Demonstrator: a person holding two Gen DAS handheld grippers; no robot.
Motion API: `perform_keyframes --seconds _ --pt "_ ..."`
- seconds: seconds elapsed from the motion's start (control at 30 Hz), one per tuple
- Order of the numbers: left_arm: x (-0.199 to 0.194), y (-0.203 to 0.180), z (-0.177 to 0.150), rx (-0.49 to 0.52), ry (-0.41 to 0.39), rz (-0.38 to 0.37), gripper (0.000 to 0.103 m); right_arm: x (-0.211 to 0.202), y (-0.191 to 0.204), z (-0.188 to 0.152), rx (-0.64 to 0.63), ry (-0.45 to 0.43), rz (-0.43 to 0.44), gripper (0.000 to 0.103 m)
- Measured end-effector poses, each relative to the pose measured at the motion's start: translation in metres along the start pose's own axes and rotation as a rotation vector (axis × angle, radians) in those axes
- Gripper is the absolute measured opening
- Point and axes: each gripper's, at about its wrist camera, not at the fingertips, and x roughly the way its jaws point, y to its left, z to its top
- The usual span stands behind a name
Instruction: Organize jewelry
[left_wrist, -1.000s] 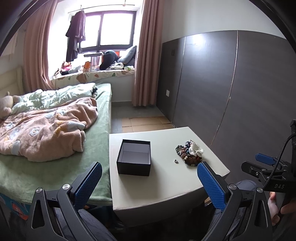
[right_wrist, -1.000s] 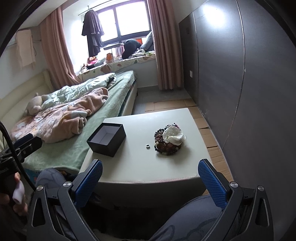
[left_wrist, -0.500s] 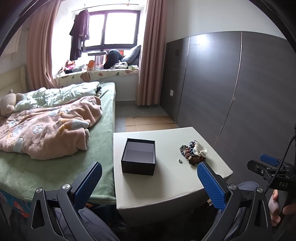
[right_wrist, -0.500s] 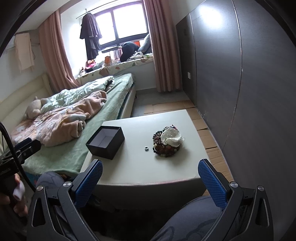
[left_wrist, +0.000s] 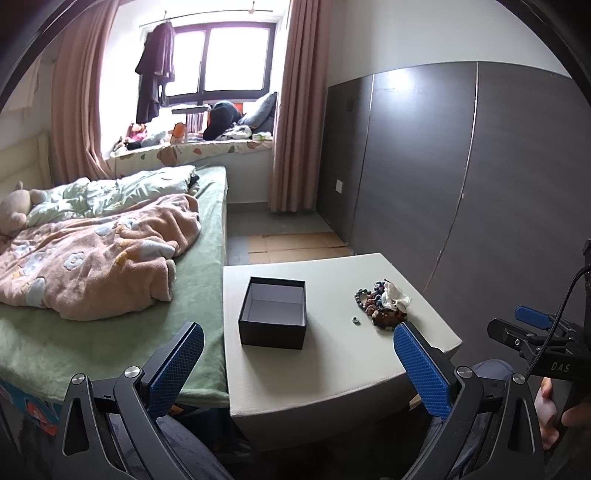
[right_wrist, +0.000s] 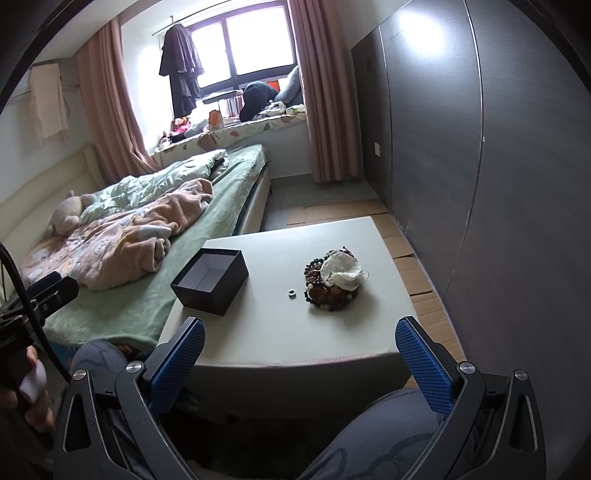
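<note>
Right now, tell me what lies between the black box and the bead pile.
One small ring on bare tabletop, close beside the bead pile, apart from the black box; both views show it.

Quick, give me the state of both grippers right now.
Left gripper: jaws open, holding nothing, short of the table.
Right gripper: jaws open, holding nothing.
</note>
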Motion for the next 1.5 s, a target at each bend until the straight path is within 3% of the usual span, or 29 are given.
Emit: perform_keyframes --seconds 0.57,1.1,1.33,1.5 --pt "0.045 -0.015 0.003 0.037 0.067 -0.052 0.103 0.027 -0.016 0.002 0.054 0.031 -0.001 0.103" --pt "0.144 -0.038 0.011 0.08 0.233 -0.112 0.094 0.108 -0.067 0.019 0.212 0.131 0.039 0.102" --pt "0.18 -0.041 0.015 0.057 0.264 -0.116 0.094 0.158 -0.083 0.04 0.255 0.184 0.088 0.102" --pt "0.202 -0.039 0.019 0.031 0.276 -0.096 0.092 0.199 -0.088 0.05 0.274 0.243 0.079 0.102"
